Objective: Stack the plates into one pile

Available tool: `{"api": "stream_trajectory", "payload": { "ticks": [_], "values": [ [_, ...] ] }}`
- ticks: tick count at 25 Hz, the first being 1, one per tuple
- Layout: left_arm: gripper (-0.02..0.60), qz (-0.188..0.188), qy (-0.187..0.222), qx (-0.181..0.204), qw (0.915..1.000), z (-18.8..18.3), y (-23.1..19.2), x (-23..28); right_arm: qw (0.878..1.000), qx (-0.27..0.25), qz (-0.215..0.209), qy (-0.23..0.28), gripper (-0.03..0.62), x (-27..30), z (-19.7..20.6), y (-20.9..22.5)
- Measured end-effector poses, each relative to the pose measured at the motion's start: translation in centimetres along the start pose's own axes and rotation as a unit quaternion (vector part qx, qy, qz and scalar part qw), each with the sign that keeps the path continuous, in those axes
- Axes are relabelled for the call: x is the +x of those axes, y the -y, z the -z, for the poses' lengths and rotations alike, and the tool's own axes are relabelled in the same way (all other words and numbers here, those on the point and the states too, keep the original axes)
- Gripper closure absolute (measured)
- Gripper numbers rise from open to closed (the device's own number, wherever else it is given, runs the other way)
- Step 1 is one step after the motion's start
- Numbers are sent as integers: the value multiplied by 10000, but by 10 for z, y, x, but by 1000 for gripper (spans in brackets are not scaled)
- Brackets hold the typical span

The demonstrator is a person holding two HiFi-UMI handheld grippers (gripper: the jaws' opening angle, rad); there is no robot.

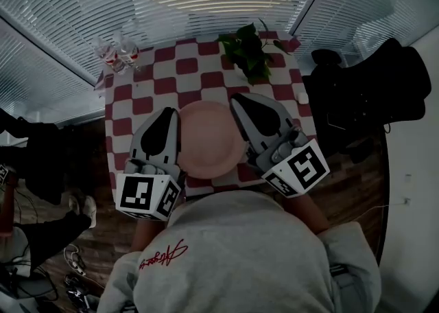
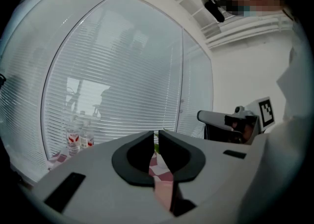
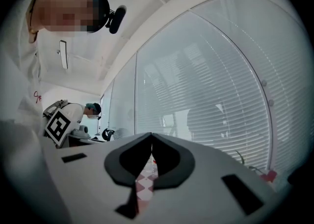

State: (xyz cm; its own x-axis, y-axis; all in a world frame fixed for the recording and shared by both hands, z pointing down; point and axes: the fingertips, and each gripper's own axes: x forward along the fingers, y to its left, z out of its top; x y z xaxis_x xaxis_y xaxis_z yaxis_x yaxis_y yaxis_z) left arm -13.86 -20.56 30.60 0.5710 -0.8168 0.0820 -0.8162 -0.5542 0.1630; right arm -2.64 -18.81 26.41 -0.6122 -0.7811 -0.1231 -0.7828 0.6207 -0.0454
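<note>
A pink plate pile [image 1: 209,138] lies on the red-and-white checked table [image 1: 147,92], near its front edge; how many plates it holds I cannot tell. My left gripper [image 1: 169,112] is just left of the pile, raised over the cloth, its jaws shut on nothing. My right gripper [image 1: 241,99] is at the pile's right side, also shut and empty. In the left gripper view the black jaw tips [image 2: 156,137] meet, with the right gripper [image 2: 230,119] seen beyond them. The right gripper view shows its own jaws [image 3: 151,139] closed, pointing over the checked cloth.
A green potted plant [image 1: 248,49] stands at the table's far right and two bottles [image 1: 116,54] at its far left corner. A small white object [image 1: 302,97] lies by the right edge. A dark chair [image 1: 363,95] is to the right; window blinds run behind.
</note>
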Motion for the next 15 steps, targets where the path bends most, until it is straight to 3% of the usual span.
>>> {"api": "stream_trajectory", "payload": {
  "ticks": [15],
  "values": [
    [543, -5, 93, -20, 10000, -8, 1, 3, 9994, -134, -249, 181, 583, 6, -7, -8]
  ]
}}
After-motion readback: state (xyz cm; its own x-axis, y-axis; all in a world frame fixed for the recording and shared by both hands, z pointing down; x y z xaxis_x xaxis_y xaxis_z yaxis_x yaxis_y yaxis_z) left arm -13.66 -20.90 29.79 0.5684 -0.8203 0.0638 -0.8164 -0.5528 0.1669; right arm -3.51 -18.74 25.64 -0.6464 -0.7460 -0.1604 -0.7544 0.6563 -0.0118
